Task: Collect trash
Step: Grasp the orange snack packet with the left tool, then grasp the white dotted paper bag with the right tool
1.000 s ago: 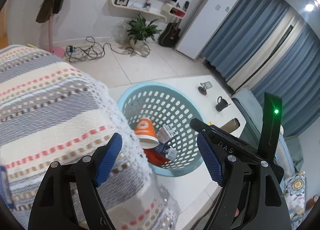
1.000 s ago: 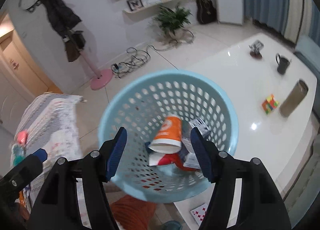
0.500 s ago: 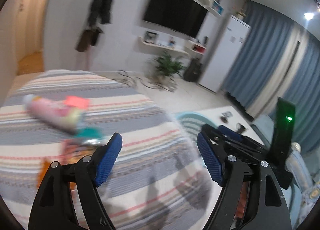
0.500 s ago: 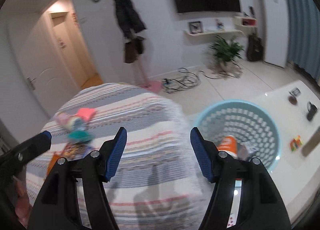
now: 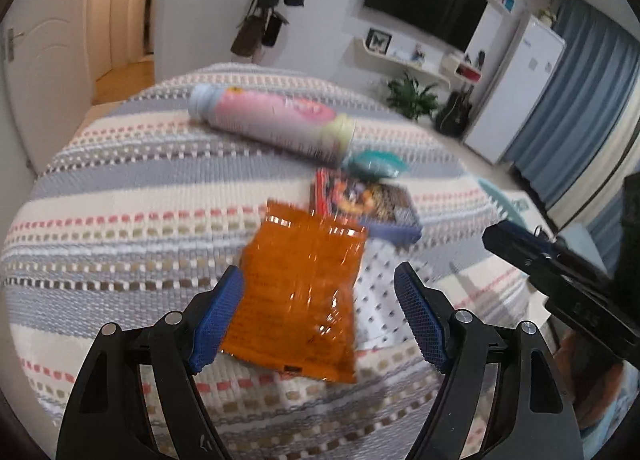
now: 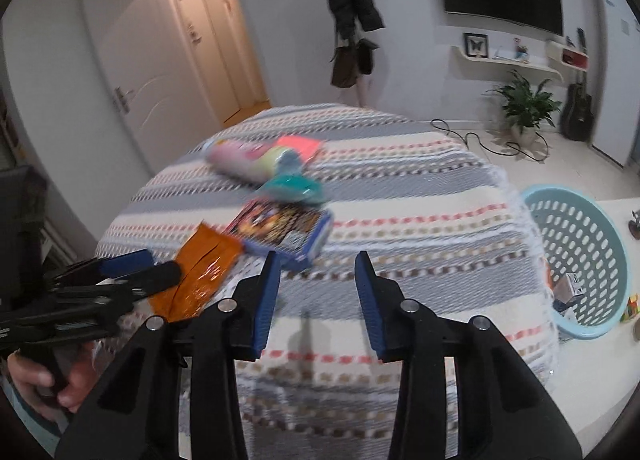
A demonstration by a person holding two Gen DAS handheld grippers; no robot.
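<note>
The left gripper (image 5: 320,310) stood wide open over the striped cloth (image 5: 120,220), its blue pads on either side of an orange wrapper (image 5: 300,292) that lay flat on the cloth, with no pad pressing on it. Just beyond the wrapper lay a printed box (image 5: 368,204), then a teal packet (image 5: 374,162), and farthest off a pink bottle (image 5: 272,120) on its side. The right gripper (image 6: 316,300) hung over bare cloth nearer the camera than the box, its jaws closing with nothing between them. In the right view a hand (image 6: 44,388) held the left gripper's handle at the lower left. A pink card (image 6: 300,146) lay against the bottle. The blue basket (image 6: 580,260) stood to the right, just beside the cloth's edge, with scraps of trash (image 6: 568,286) inside.
</note>
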